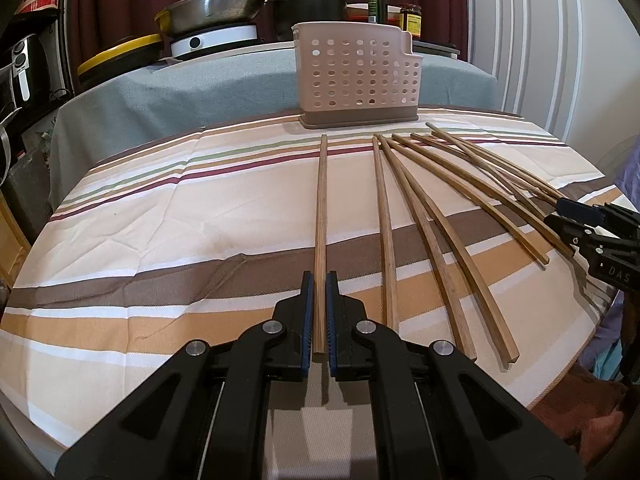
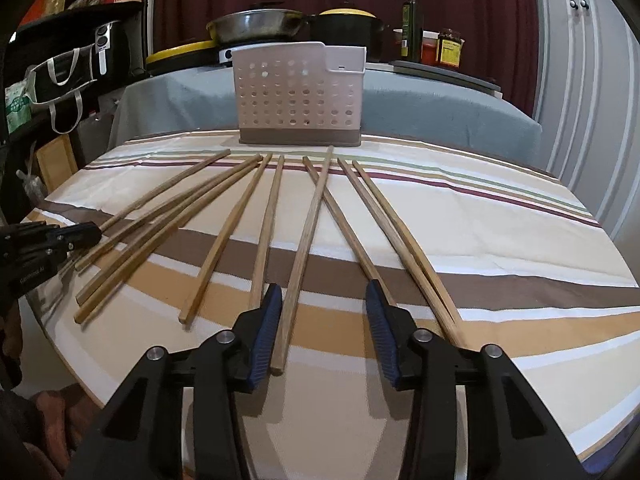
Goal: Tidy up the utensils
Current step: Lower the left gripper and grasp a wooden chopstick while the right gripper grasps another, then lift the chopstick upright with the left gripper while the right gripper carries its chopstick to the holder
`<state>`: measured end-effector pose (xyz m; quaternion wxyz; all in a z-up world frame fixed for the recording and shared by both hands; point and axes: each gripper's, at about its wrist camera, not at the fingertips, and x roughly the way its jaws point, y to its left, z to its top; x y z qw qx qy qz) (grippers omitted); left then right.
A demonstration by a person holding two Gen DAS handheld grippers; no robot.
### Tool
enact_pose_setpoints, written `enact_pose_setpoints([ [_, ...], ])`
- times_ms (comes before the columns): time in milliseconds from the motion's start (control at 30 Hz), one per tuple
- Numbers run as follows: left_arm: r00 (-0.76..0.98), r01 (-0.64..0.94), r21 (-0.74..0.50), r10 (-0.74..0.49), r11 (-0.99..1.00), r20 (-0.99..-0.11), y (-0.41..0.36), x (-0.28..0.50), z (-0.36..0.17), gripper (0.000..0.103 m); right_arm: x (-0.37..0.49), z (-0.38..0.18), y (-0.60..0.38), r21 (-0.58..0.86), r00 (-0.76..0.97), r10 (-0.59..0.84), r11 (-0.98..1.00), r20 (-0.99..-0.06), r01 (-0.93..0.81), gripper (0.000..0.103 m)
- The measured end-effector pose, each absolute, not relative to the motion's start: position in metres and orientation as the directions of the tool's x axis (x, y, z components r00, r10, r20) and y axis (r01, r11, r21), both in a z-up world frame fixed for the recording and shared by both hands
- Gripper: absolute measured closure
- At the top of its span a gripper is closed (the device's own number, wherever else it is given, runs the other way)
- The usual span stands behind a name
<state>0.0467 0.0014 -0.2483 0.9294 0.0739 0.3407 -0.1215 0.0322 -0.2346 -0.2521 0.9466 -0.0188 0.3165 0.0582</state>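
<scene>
The left gripper [image 1: 319, 312], black with blue pads, is closed on one long wooden chopstick [image 1: 321, 216] that points straight toward the pale perforated plastic utensil basket [image 1: 356, 80] standing upright at the far edge of the striped tablecloth [image 1: 160, 216]. The other wooden chopsticks [image 2: 224, 236] lie fanned out flat on the cloth in front of the basket. The right gripper [image 2: 324, 328] is held low over them with its jaws spread wide; one chopstick [image 2: 306, 252] lies between the jaws, close beside the left pad [image 2: 266, 332], and I cannot tell whether they touch.
</scene>
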Motion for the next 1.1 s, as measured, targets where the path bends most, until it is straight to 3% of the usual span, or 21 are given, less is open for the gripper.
enact_pose_setpoints([
  [167,0.741,0.27,0.054,-0.172,0.961,-0.649,0.003,0.048,-0.248,0.096,0.028,-0.253,-0.243,0.009,0.801,0.091,0.994,-0.592,-0.106,0.071],
  [400,0.747,0.267,0.062,-0.166,0.962,-0.644,0.003,0.048,-0.249,0.096,0.014,-0.257,-0.241,-0.009,0.828,0.137,0.986,-0.543,-0.169,0.077],
  [600,0.748,0.266,0.062,-0.165,0.962,-0.643,0.003,0.048,-0.25,0.096,0.008,-0.259,-0.244,-0.002,0.837,0.159,0.982,-0.523,-0.188,0.094],
  [1100,0.807,0.247,0.073,-0.163,0.966,-0.568,0.006,0.037,-0.223,0.097,0.001,-0.224,-0.243,-0.003,0.878,0.151,0.985,-0.455,-0.171,0.096],
])
